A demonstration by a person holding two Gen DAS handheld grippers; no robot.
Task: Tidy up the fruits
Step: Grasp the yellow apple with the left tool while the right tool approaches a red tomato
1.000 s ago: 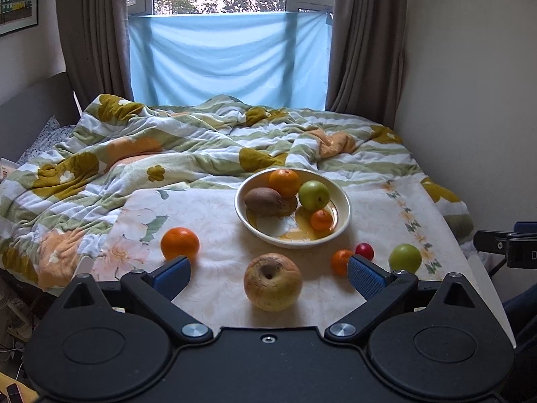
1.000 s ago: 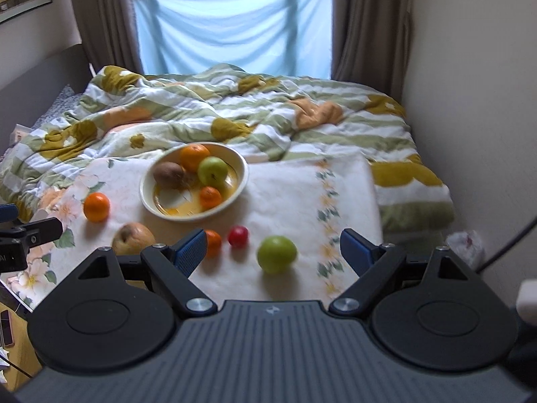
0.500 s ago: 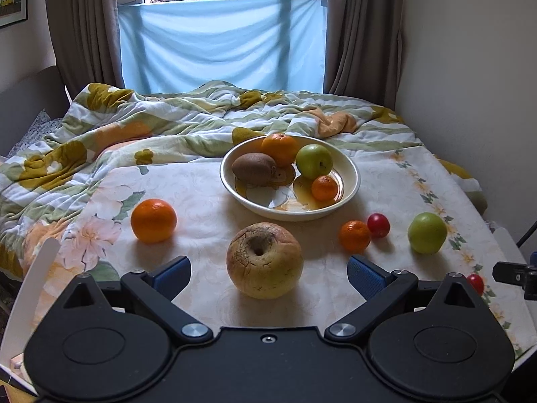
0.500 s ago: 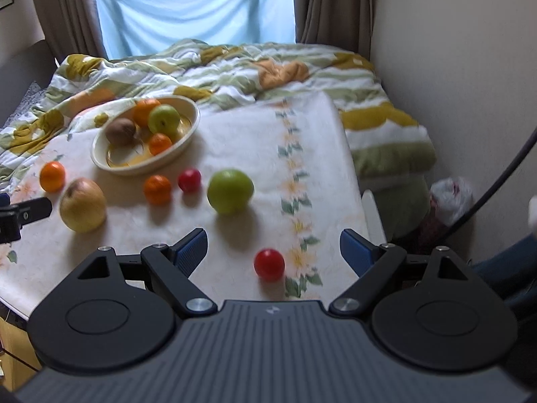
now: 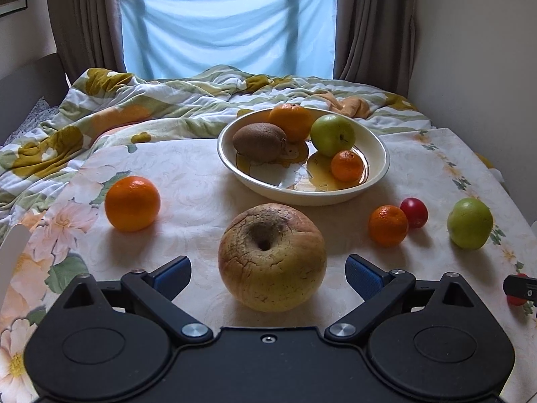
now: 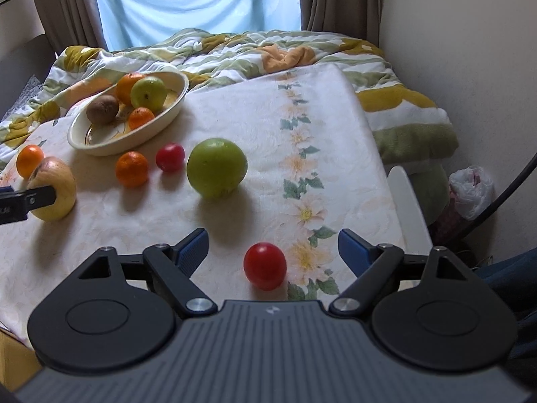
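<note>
Both grippers spread wide over loose fruit beside the bowl (image 5: pixel 376 181).

Seen from the left wrist, the red fruit (image 5: pixel 515 297) is half hidden. The wrinkled apple (image 5: pixel 272 257) sits between the left gripper (image 5: pixel 268 270)'s gaping, untouching jaws; the right gripper (image 6: pixel 272 245) likewise brackets the red fruit (image 6: pixel 265 265), empty.

Soft daylight from the window (image 5: pixel 228 20) behind leaves faint shadows falling toward the camera, both views sharp, with fisheye bending and dark corners.
</note>
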